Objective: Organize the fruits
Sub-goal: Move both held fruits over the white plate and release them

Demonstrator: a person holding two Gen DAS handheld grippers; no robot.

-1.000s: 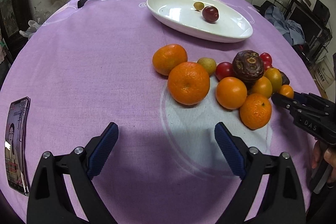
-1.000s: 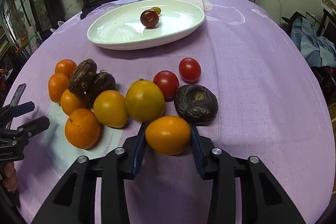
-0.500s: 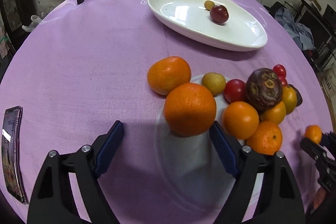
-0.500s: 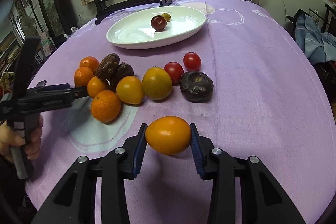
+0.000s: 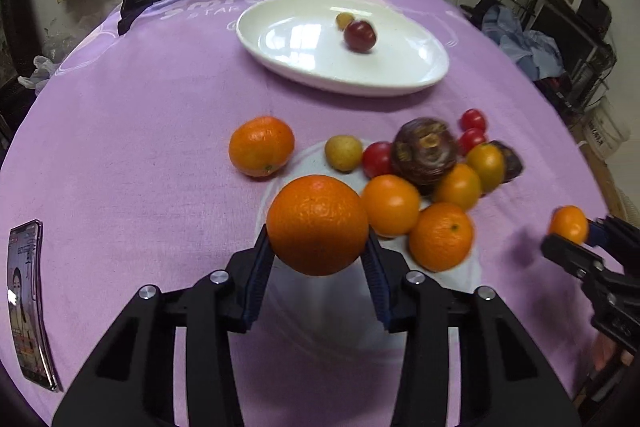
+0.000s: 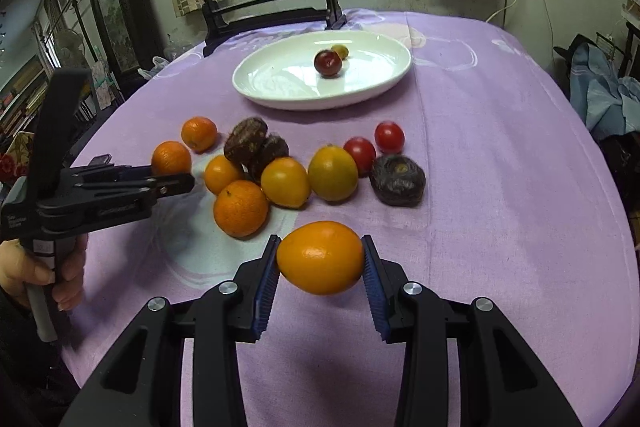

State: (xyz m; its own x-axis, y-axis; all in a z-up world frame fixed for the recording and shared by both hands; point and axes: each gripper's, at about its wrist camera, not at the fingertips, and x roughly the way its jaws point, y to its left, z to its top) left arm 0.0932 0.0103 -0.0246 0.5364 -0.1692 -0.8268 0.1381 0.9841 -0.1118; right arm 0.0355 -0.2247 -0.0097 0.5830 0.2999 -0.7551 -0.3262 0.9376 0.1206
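We see left gripper point(image 5: 318, 259) just closed on big orange point(image 5: 317, 225), lower centre; right gripper point(image 6: 320, 267) clamps yellow-orange fruit point(image 6: 320, 257). White plate point(image 6: 372, 83) above holds 2 small fruits.

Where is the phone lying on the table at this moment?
In the left wrist view, the phone lies flat on the purple tablecloth at the far left edge, apart from the fruits and left of the left gripper.

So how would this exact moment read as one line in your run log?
left gripper: just closed on orange | right gripper: holds yellow-orange fruit | white plate: two small fruits
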